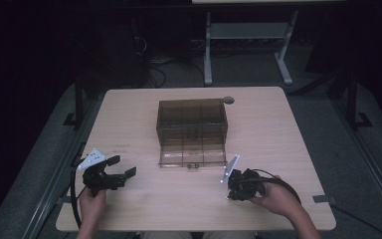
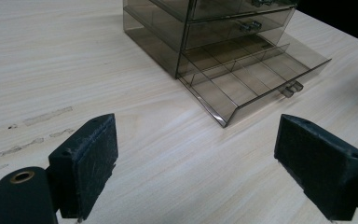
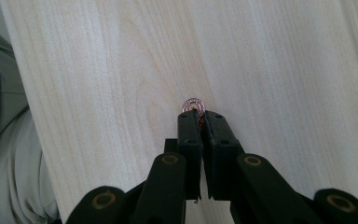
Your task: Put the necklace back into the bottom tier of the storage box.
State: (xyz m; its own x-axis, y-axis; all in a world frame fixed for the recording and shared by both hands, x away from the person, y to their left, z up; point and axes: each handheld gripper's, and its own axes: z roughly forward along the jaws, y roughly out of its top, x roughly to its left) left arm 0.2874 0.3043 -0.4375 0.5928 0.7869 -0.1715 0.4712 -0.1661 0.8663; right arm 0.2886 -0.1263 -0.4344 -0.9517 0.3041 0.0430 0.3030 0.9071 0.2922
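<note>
A small pinkish metal ring (image 3: pixel 193 105) sticks out from the tips of my right gripper (image 3: pixel 200 116), whose jaws are shut on its lower edge just above the pale wooden table (image 3: pixel 270 70). In the high view the right gripper (image 1: pixel 230 193) sits at the near right of the table, held by a hand. My left gripper (image 1: pixel 122 166) is at the near left, open and holding nothing. Its two black pads (image 2: pixel 86 158) stand wide apart over bare wood. A smoky transparent drawer cabinet (image 1: pixel 192 122) stands mid-table, and its bottom drawer (image 2: pixel 251 79) is pulled out, showing divided compartments.
The open drawer (image 1: pixel 193 158) juts toward the near edge between the two grippers. A round grey cable hole (image 1: pixel 229 100) lies at the cabinet's far right. Faint smudges (image 2: pixel 42 116) mark the wood left of the cabinet. A white desk frame (image 1: pixel 248 45) stands beyond the table.
</note>
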